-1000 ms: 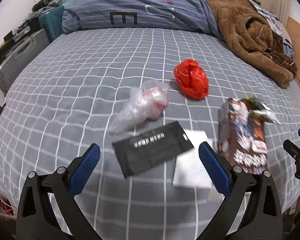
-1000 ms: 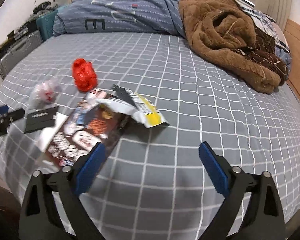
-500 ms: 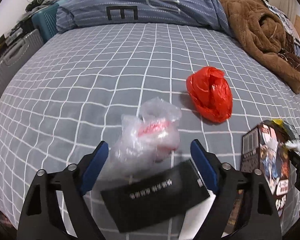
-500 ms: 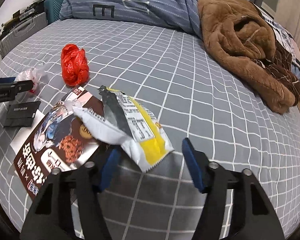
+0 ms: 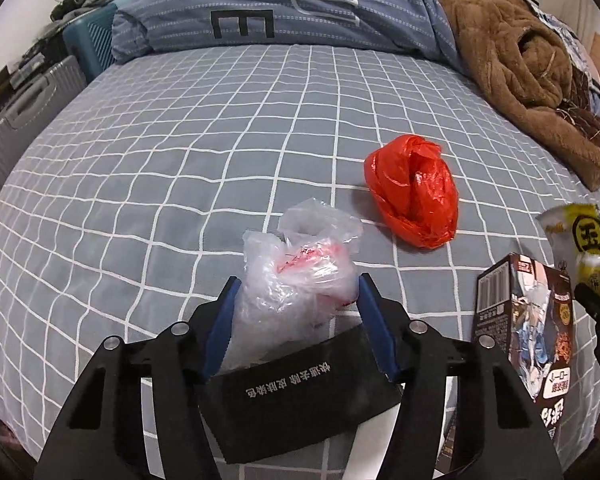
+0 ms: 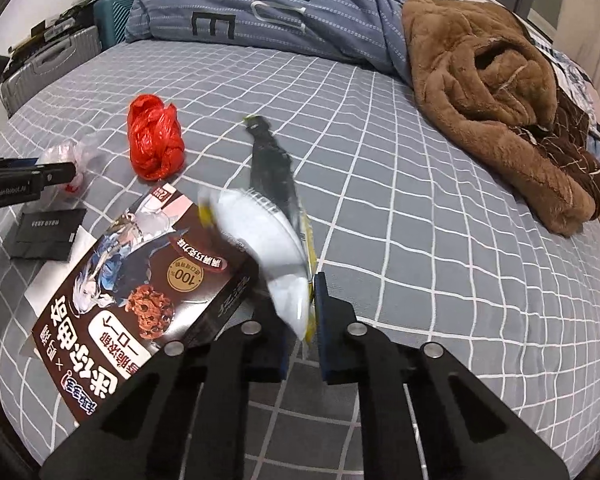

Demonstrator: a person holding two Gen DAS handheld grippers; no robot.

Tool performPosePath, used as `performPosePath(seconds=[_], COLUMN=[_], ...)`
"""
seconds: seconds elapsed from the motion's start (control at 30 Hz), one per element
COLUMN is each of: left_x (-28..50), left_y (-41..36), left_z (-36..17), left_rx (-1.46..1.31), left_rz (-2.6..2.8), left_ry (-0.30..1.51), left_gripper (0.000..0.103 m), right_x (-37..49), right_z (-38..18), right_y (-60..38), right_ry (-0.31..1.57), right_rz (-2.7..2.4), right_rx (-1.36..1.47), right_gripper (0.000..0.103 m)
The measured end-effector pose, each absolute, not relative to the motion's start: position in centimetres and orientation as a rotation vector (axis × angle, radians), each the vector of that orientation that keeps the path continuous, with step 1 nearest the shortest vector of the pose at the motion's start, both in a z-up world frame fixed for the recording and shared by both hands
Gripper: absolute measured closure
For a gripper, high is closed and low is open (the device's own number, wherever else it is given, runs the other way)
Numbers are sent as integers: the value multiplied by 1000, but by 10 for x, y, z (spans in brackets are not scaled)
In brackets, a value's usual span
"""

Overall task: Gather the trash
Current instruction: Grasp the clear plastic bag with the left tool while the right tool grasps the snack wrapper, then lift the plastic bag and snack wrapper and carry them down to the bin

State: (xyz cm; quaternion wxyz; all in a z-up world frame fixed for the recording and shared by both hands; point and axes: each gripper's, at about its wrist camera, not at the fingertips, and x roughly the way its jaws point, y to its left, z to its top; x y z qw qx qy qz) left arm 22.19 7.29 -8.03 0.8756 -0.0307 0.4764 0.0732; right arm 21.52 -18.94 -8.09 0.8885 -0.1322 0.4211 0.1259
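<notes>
My left gripper (image 5: 298, 292) is closed around a crumpled clear plastic bag (image 5: 300, 276) on the grey checked bed; its fingers press both sides of the bag. A black packet (image 5: 300, 384) lies just under the gripper. A red plastic bag (image 5: 414, 196) lies to the upper right. My right gripper (image 6: 300, 304) is shut on a white and yellow snack wrapper (image 6: 272, 240) that sticks up from its jaws. A brown cookie box (image 6: 140, 292) lies flat to its left. The red bag (image 6: 154, 144), the clear bag (image 6: 70, 160) and the left gripper's finger (image 6: 24, 180) show at the left.
A brown fleece blanket (image 6: 500, 92) and a blue striped duvet (image 6: 284, 8) cover the far side of the bed. Suitcases (image 5: 28, 108) stand beside the bed at the left. A white paper (image 6: 52, 268) lies under the black packet (image 6: 46, 232).
Both grippers moved forward and closed. The left one closed on the clear plastic bag. The right one closed on the snack wrapper and lifted it off the box.
</notes>
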Motion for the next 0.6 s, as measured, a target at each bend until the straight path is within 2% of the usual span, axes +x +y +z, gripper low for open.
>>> performPosePath(seconds=[0.6], left_x=[178], left_y=[57], left_z=[-32], left_rx=[-67], left_rz=[143], left_ry=[942], left_gripper=[46], right_x=[178], right_z=[-36], right_y=[-207], right_ry=[845], right_rz=[214], right_rx=[-220], right_gripper=[94])
